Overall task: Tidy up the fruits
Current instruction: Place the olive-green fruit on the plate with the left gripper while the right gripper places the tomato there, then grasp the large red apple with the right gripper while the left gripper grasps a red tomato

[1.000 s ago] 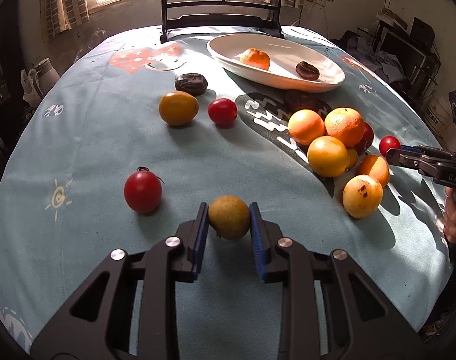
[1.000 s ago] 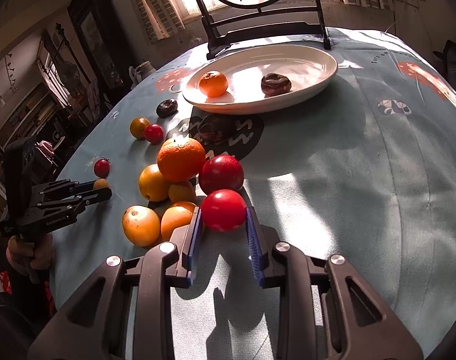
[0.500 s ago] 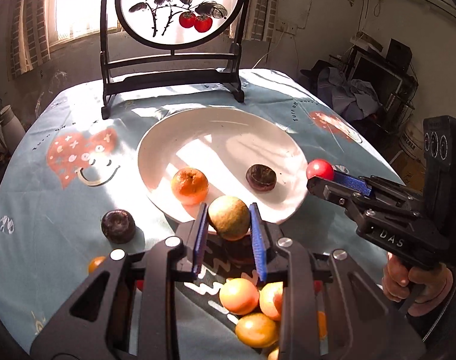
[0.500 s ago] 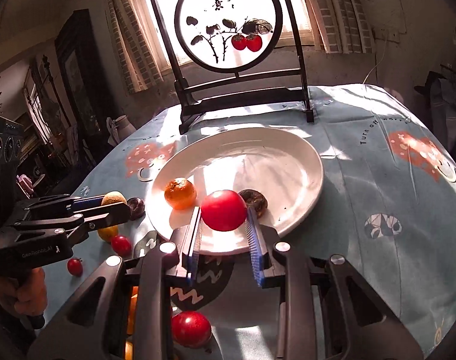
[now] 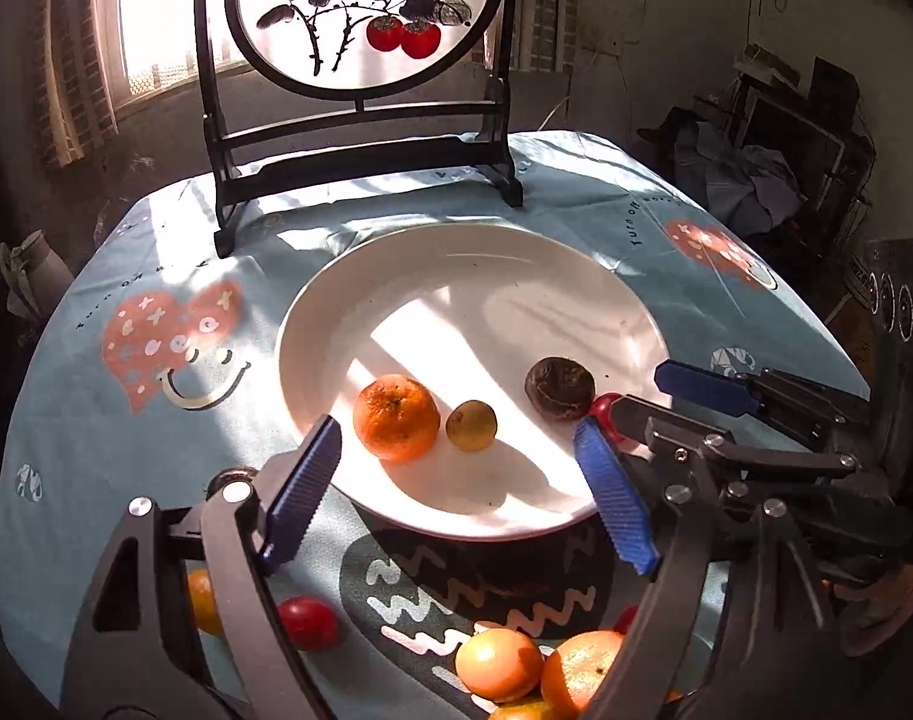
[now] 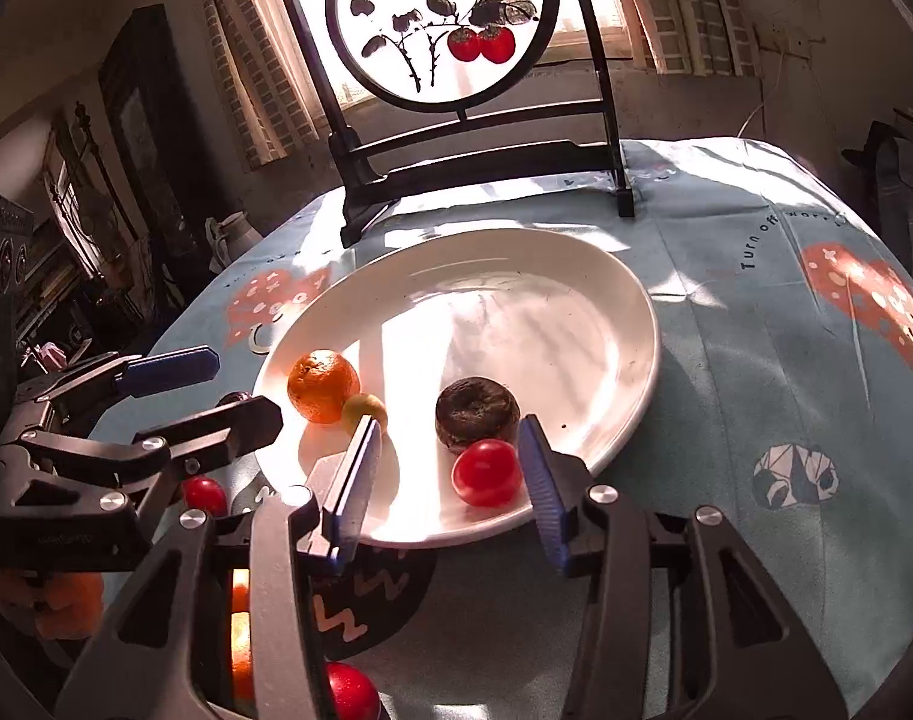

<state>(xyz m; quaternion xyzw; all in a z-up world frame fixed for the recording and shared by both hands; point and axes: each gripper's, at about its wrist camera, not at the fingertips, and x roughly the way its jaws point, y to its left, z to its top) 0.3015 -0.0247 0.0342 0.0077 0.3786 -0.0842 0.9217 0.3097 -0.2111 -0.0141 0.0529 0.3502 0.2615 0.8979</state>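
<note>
A white oval plate [image 5: 516,276] [image 6: 576,312] holds an orange mandarin [image 5: 396,417] [image 6: 323,385], a small yellow-brown fruit [image 5: 471,425] [image 6: 365,409], a dark wrinkled fruit [image 5: 559,388] [image 6: 477,412] and a red tomato [image 6: 486,472] [image 5: 603,407]. My left gripper [image 5: 462,498] is open and empty over the plate's near rim, the yellow-brown fruit lying just beyond it. My right gripper [image 6: 447,480] is open, the red tomato resting on the plate between its fingers, close to the right one.
A framed round painting on a black stand [image 5: 360,60] rises behind the plate. Loose fruits lie on the blue tablecloth near me: oranges [image 5: 498,663], a red tomato [image 5: 308,623], a dark fruit [image 5: 231,477]. The right gripper [image 5: 726,414] crosses the plate's right rim.
Both grippers moved over the plate and opened. The yellow-brown fruit left my left gripper and the red tomato left my right gripper; both now lie on the plate.
</note>
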